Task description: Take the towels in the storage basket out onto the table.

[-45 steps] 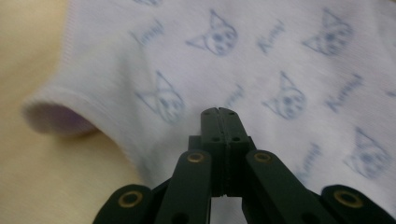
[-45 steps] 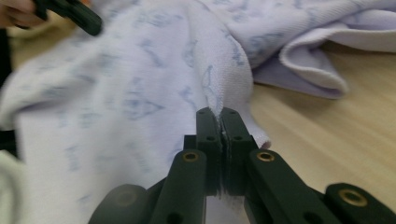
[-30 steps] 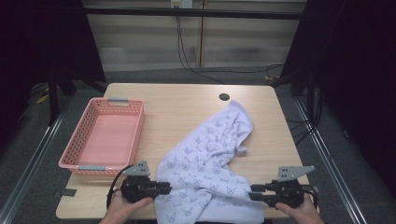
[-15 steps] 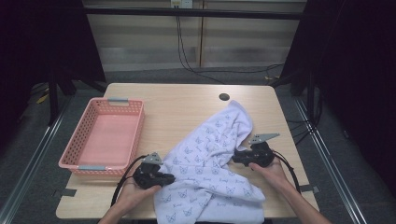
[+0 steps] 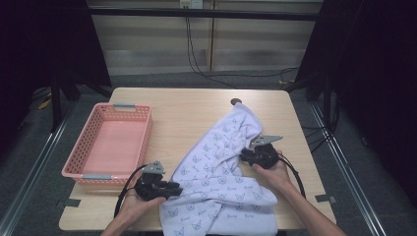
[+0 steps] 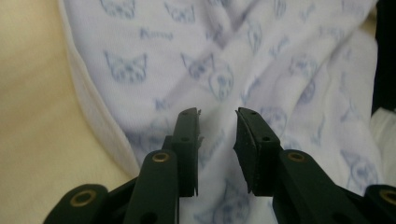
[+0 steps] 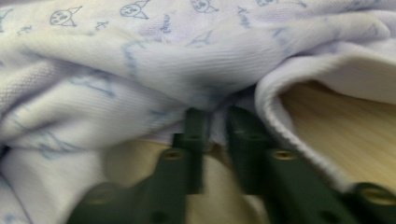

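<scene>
- The towel [image 5: 221,179], white with a blue cat print, sprawls across the lower middle of the high view, running from the table's near edge up toward the dark round spot [image 5: 236,102] near the far edge.
- The right gripper [image 5: 248,156] sits at the towel's right side, centre-right in the frame; in its own view the jaws are pinched nearly together on a fold of cloth [image 7: 212,116], and they've just been closing.
- The left gripper [image 5: 173,187] rests at the towel's lower-left edge; its view shows the jaws parted with a clear gap over the printed cloth [image 6: 217,84], holding nothing, and they've just been opening a little.
- To do this well, I'd judge the left needs to bite the hem properly before any lift; the right should hold that fold firmly so the cloth doesn't slide out.
- Keep the pull even, or the towel will bunch toward the pink basket [image 5: 78,157] at centre left.
- Against the picture a second ago, the right hand has come up from the lower right corner of the table to the towel's right side; the left has barely shifted.
</scene>
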`<state>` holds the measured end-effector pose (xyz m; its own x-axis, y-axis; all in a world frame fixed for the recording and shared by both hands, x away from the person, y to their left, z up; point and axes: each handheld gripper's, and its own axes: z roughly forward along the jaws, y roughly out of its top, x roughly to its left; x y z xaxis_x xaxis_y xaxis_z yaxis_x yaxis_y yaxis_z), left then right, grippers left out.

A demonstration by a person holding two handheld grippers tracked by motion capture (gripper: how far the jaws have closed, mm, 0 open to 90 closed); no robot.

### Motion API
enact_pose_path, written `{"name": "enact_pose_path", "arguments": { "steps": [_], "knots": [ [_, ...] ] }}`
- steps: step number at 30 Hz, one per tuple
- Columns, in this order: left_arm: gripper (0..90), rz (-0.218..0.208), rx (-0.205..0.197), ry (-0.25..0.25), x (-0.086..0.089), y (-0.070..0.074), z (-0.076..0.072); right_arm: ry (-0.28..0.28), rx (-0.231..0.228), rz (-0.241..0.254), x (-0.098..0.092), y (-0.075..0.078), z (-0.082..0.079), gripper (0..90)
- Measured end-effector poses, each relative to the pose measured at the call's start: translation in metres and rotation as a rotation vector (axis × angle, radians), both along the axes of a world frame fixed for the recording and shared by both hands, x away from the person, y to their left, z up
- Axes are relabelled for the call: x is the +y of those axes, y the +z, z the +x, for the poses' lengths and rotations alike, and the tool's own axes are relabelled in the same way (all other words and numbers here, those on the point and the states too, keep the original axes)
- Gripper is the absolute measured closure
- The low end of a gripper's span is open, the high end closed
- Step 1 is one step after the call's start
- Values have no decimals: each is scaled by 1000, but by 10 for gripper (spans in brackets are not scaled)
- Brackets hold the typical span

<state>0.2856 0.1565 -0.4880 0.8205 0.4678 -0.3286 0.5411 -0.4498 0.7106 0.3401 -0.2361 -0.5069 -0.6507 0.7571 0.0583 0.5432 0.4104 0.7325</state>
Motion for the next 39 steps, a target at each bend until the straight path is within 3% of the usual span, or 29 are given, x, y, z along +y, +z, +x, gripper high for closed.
{"name": "enact_pose_path", "arguments": {
  "steps": [3,6,7,10,12,15,17,19,20,21,23,25,27,30,31,34,36,39],
  "knots": [
    [667,36,-30,28,-7,0,8,-24,18,-16,-9,3,3,881],
    [671,106,-29,20,-11,-8,9,-68,5,21,-29,12,7,884],
    [673,111,-49,16,-11,-9,7,-92,-3,47,-38,17,10,886],
    [674,97,-22,13,-6,-10,6,-174,-41,71,-63,28,15,888],
    [676,98,-3,-8,-3,-9,1,-226,-67,53,-79,32,19,889],
    [717,117,2,-38,2,-7,-12,-304,-85,82,-101,34,24,888],
    [727,106,32,-60,6,-7,-22,-348,-90,55,-110,33,23,883],
    [770,114,34,-67,9,-6,-32,-298,-69,81,-112,31,20,840],
    [783,117,38,-77,10,-6,-37,-272,-60,87,-109,32,15,772],
    [797,114,45,-95,11,-6,-40,-263,-73,76,-104,35,9,711],
    [827,109,38,-88,12,-5,-42,-214,-81,112,-94,43,-6,658],
    [827,69,22,-72,13,-2,-38,-144,-77,131,-82,50,-22,657],
    [780,14,15,-43,13,4,-30,-54,-37,152,-67,50,-37,661],
    [749,-7,-10,-10,6,9,-16,41,14,143,-44,41,-58,662],
    [746,-28,0,-11,3,8,-10,75,32,145,-38,37,-63,646],
    [714,-8,5,-14,-10,4,3,174,86,139,-22,27,-72,582],
    [686,-16,8,-30,-16,2,9,187,102,137,-17,22,-74,554],
    [635,30,11,-59,-24,-4,6,203,130,78,-11,12,-76,565]
  ]
}}
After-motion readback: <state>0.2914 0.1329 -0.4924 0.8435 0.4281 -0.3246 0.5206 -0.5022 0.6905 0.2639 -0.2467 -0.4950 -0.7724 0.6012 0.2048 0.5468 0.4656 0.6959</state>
